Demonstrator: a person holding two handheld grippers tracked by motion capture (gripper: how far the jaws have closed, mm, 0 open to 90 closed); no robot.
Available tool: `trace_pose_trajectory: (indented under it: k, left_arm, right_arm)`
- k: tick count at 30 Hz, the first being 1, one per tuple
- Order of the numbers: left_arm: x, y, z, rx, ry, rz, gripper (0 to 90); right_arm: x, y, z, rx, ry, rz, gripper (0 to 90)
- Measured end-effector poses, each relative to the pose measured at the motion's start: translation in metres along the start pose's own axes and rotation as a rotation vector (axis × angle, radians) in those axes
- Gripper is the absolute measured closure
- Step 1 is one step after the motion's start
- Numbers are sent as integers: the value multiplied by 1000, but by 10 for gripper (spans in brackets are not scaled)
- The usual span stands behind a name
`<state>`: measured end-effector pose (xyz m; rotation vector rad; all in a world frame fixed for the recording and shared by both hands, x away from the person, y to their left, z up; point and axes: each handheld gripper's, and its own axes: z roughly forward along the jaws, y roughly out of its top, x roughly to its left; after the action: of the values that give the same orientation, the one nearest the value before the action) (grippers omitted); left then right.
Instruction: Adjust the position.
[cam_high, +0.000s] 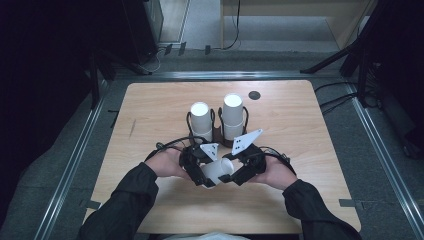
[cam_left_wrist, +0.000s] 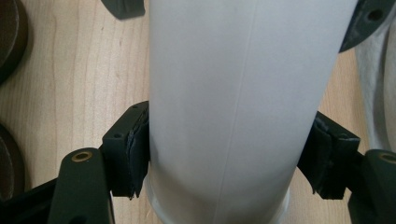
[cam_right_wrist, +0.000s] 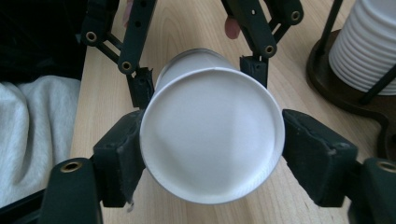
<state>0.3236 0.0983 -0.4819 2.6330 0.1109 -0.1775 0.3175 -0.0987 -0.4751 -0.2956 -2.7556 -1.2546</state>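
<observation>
Hiding the table behind it, white cup (cam_left_wrist: 243, 107) clamped in left gripper (cam_left_wrist: 231, 158) jaws.

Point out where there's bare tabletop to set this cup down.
Bare wood lies left of the left cup stack out to the table edge, and right of the right cup stack, past the dark round spot. It is crowded mid-table, where both grippers meet around the white cup.
</observation>
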Motion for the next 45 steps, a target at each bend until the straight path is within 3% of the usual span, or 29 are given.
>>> trace_pose_trajectory:
  k: [3, 11, 12, 14, 18, 22, 27, 29, 32, 41, 45]
  left_arm:
    - [2, -1, 0, 3, -6, -19, 273]
    - [2, -2, -2, -30, -2, -26, 249]
    - [2, -2, -3, -50, 0, -43, 233]
    - [4, -2, -6, -97, 7, -95, 102]
    - [5, -4, -13, -171, 41, -107, 12]
    - [6, -9, -20, -232, 51, -137, 12]
    - [4, -15, -28, -312, 87, -180, 12]
    - [1, -18, -30, -351, 120, -180, 12]
    - [-2, -22, -34, -404, 97, -203, 12]
    - [-8, -33, -31, -425, 84, -256, 12]
    - [-13, -35, -30, -447, 100, -253, 12]
  right_arm:
    - [1, 1, 0, 13, 16, -11, 338]
    - [0, 1, -3, 4, 15, -13, 342]
    - [0, 1, -4, 1, 10, -13, 341]
    - [-1, 1, -7, -8, 13, 5, 341]
    - [-5, 0, -13, -27, 4, 23, 340]
    - [-7, 0, -16, -45, 3, 39, 339]
    - [-10, 2, -19, -57, 9, 49, 338]
    - [-12, 3, -20, -61, 15, 59, 338]
    - [-14, 5, -23, -72, 22, 56, 338]
    - [-16, 13, -27, -107, 63, 56, 338]
    - [-15, 18, -26, -131, 88, 52, 338]
